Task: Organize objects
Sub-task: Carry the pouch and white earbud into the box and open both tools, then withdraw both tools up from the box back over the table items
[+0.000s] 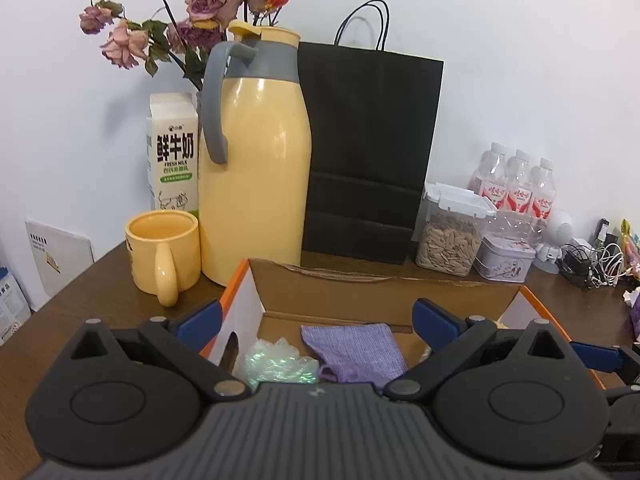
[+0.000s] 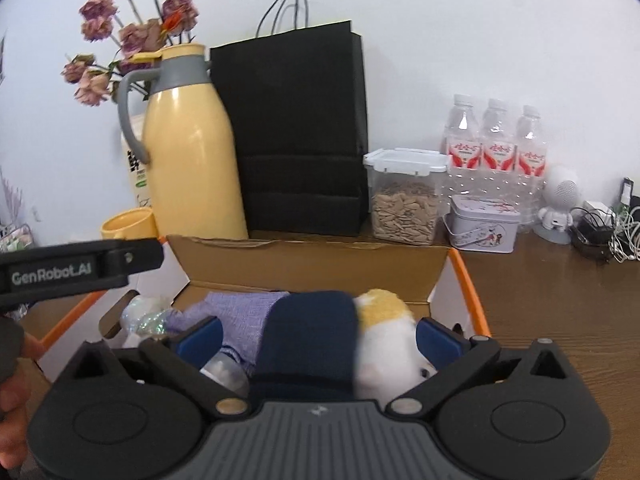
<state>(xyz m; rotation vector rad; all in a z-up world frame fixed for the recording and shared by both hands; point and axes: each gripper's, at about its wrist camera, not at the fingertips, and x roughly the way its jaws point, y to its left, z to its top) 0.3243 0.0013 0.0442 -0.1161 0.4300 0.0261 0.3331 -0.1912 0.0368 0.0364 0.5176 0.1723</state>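
A brown wooden desk (image 1: 100, 280) is sitting against a white wall, with a yellow thermos jug (image 1: 256, 160), matching yellow mug (image 1: 162, 248), milk carton (image 1: 174, 156), dried roses (image 1: 192, 12), black paper bag (image 1: 368, 152), a clear tub of sunflower seeds (image 1: 450, 236), a small printed tin (image 1: 506, 258) and three water bottles (image 1: 516, 184) lining its back. An open cardboard box (image 1: 384, 292) with orange edging is standing in front of them, and both grippers are hovering over it. The left gripper (image 1: 316, 316) is holding its jaws wide apart with nothing between them; below it a purple knitted pouch (image 1: 352, 352) and an iridescent crinkled wrapper (image 1: 276, 364) are lying inside the box. The right gripper (image 2: 320, 336) is likewise spread wide, its pads not pressing on anything; a dark blue folded cloth (image 2: 312, 336) and a white-and-yellow plush toy (image 2: 384, 332) are resting in the box between and under its fingers. Judging by this, at least four items are already boxed. Whether the cables (image 1: 592, 264) and oddments at the desk's far right are still waiting to be gathered cannot be told.
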